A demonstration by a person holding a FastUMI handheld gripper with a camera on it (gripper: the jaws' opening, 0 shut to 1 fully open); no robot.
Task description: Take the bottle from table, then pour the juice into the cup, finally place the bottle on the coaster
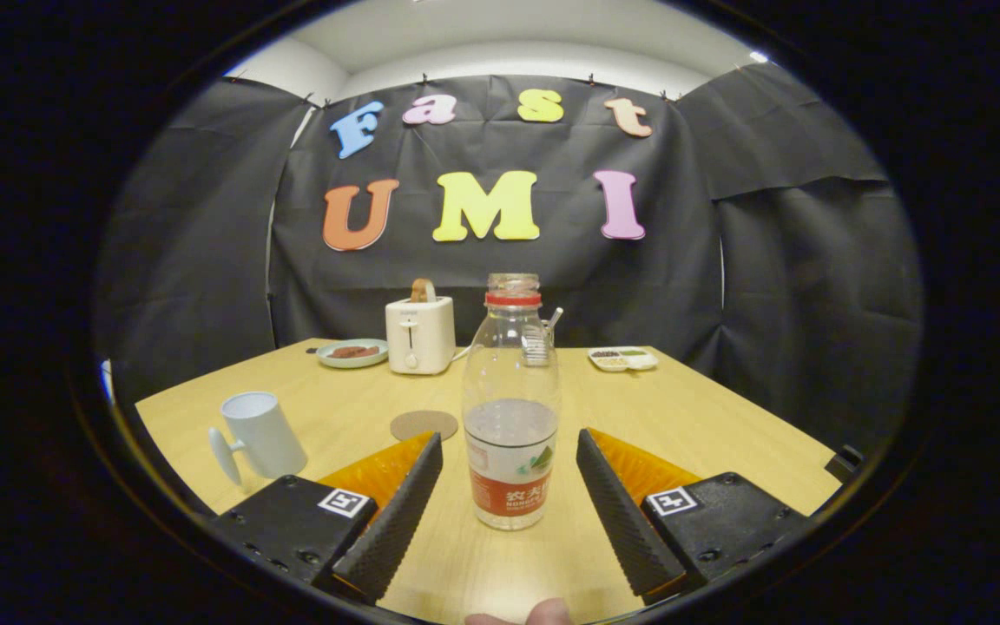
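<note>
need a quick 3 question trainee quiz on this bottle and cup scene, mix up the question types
1. True or false: the gripper fingers already press on the bottle.
2. Multiple choice: the coaster lies A) under the bottle, B) on the table just beyond the left finger, between cup and bottle, C) on the toaster.
3. Fill in: the bottle has no ____ on its neck.

Key
1. False: the fingers are open, the bottle stands upright between them with a gap on each side.
2. B. The white cup stands further left; the toaster is at the back of the table.
3. Cap.
</note>
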